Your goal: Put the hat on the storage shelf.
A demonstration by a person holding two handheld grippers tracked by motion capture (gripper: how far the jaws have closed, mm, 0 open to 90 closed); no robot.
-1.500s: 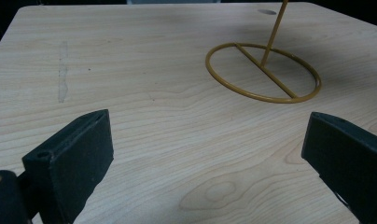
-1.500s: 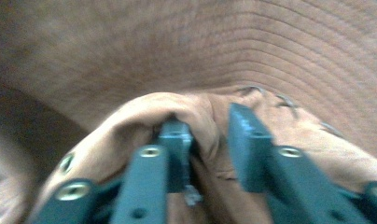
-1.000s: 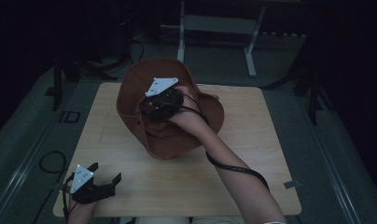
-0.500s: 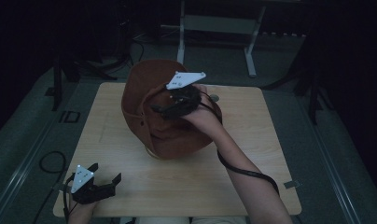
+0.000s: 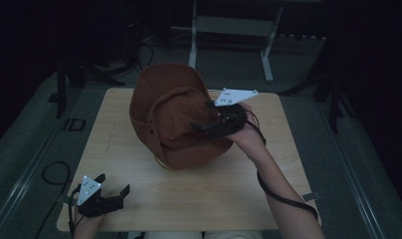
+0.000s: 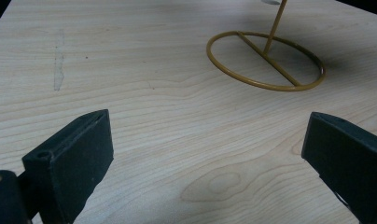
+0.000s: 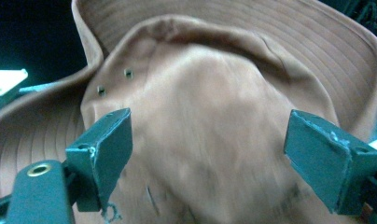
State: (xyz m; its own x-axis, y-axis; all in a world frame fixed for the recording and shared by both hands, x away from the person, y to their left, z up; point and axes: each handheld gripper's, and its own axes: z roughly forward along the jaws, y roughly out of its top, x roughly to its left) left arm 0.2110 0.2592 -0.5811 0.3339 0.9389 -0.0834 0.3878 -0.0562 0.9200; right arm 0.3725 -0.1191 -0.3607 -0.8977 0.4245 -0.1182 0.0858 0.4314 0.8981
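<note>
Brown brimmed hat (image 5: 174, 117) sits tilted on a yellow wire stand (image 6: 266, 60), around the middle of the table (image 5: 139, 199), a bit toward the far edge; stand's ring base lies flat on the wood, upright rod rising from it; hat covers the stand top in the high view. Right gripper (image 5: 201, 124) at the hat's right side, jaws pointing at the crown; jaws have just been opening, now wide apart, crown fabric in front of them, pads not pressing it; two small eyelets (image 7: 114, 81) visible on the crown. Left gripper (image 5: 120, 193) rests near the table's near left corner, jaws spread wide, nothing between them, well apart from the hat.
</note>
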